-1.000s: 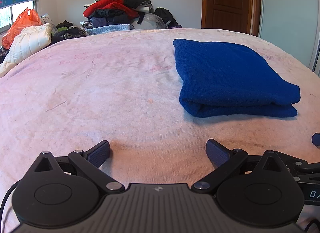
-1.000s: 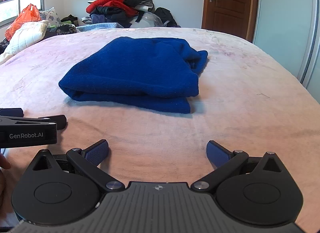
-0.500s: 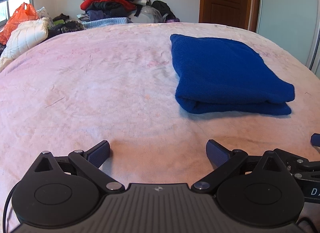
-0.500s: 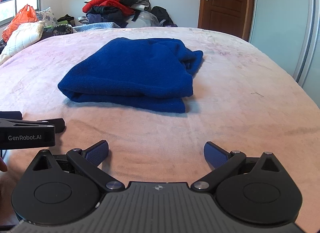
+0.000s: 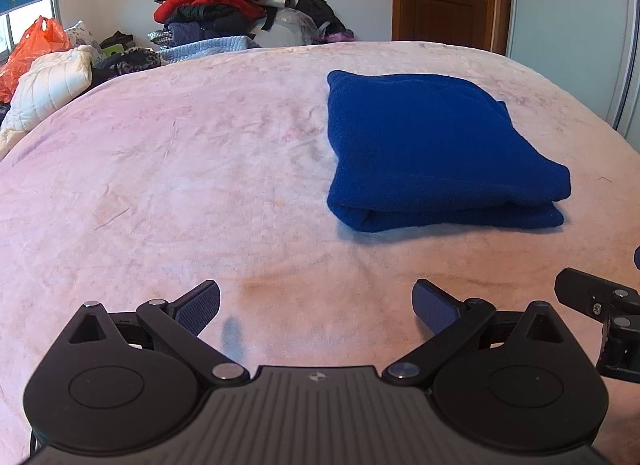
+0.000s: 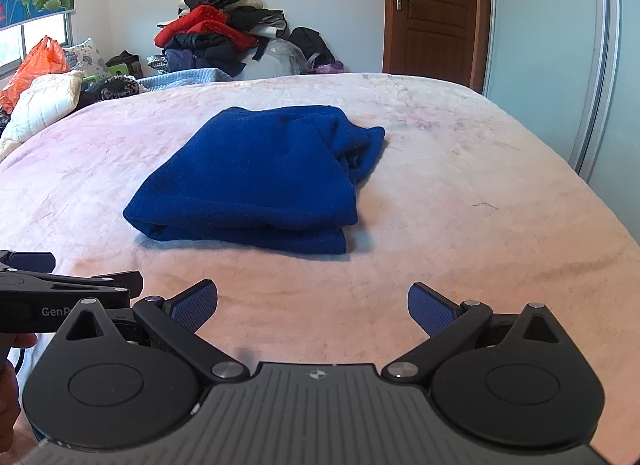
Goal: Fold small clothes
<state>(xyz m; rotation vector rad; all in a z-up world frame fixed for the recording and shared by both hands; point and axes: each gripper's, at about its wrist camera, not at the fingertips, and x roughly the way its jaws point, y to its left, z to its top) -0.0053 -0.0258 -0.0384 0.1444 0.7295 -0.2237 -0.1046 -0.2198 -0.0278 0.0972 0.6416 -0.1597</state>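
A blue fleece garment [image 5: 432,149] lies folded in a thick rectangle on the pink bed cover [image 5: 180,169]. In the right wrist view the same blue garment [image 6: 260,177] sits ahead and slightly left, with a bunched end at its far right corner. My left gripper [image 5: 316,307] is open near the bed's front edge, well short of the garment and left of it, with nothing between its fingers. My right gripper [image 6: 312,305] is open too, empty, and stands apart from the garment's near fold. Part of the other gripper shows at each view's side edge.
A heap of unfolded clothes [image 5: 224,5] is piled beyond the bed's far edge. A white pillow [image 5: 52,85] and an orange plastic bag [image 5: 36,45] lie at the far left. A wooden door [image 6: 436,13] and a wardrobe panel [image 6: 560,45] stand on the right.
Both grippers have drawn back and risen a little from the folded garment, which now looks farther off. The garment itself has not moved. Both stay open.
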